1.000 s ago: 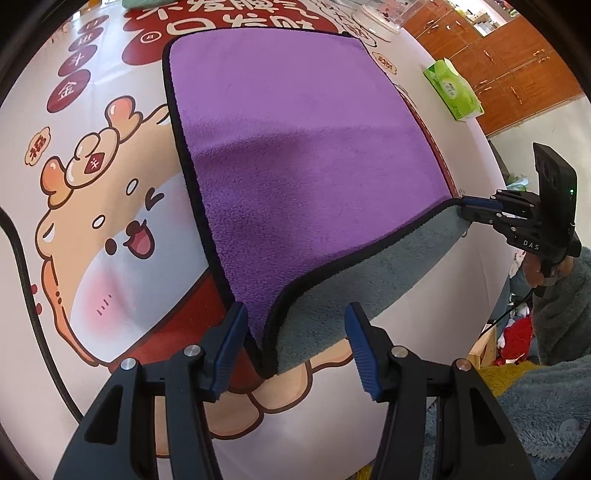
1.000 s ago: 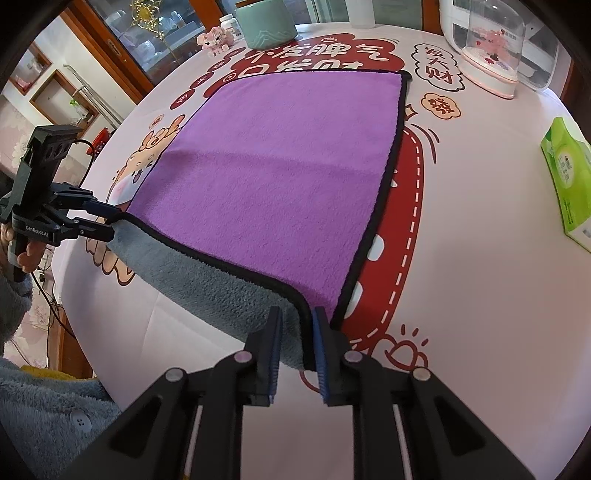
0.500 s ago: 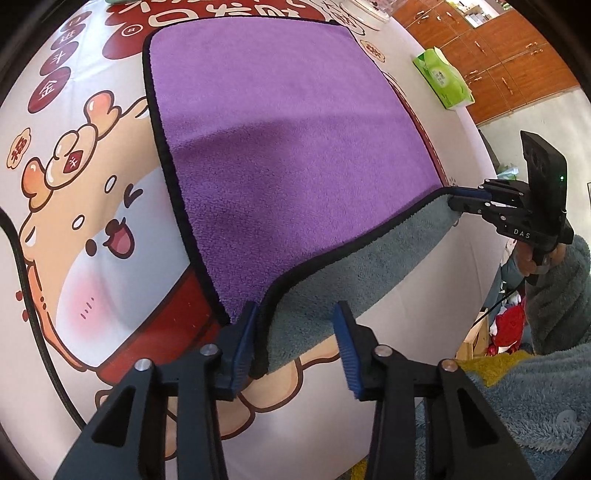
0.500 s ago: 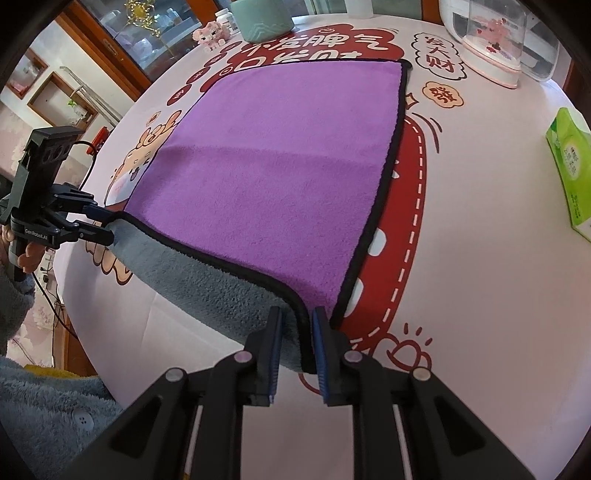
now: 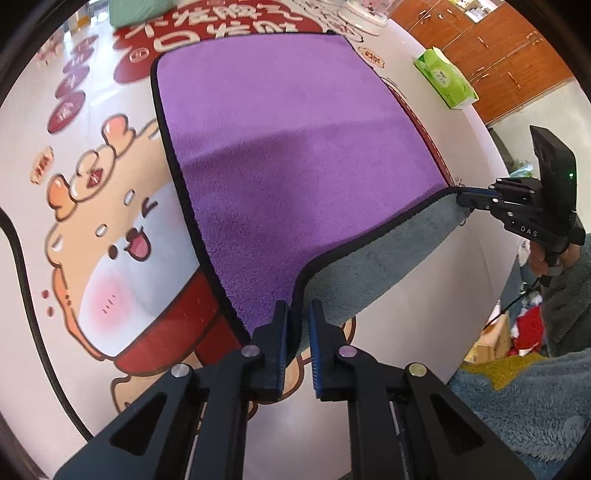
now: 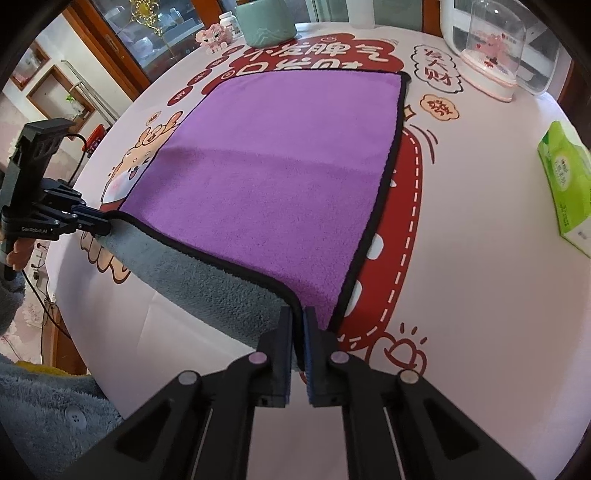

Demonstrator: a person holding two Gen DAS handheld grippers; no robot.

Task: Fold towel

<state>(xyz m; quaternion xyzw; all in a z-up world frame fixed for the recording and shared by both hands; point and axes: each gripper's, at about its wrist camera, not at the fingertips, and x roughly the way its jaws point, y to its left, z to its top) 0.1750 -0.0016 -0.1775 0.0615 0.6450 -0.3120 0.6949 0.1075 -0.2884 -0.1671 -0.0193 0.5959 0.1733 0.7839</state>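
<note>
A purple towel (image 5: 295,155) with a black hem and grey underside lies spread on the round table; it also shows in the right wrist view (image 6: 280,177). My left gripper (image 5: 298,314) is shut on the towel's near left corner. My right gripper (image 6: 298,317) is shut on the near right corner. Both corners are lifted off the table, so the near edge hangs between them with the grey underside (image 6: 207,280) showing. The right gripper shows at the right of the left wrist view (image 5: 461,194), the left gripper at the left of the right wrist view (image 6: 107,225).
The table carries a printed cloth (image 5: 110,236) with cartoon and red lettering. A green tissue pack (image 6: 565,184) lies at the right. A clear domed container (image 6: 495,48), a teal cup (image 6: 266,18) and a small pink toy (image 6: 214,37) stand at the far edge.
My left gripper has gone from open around the near left corner to shut on it. The near edge has lifted a little. The right gripper has stayed shut on its corner.
</note>
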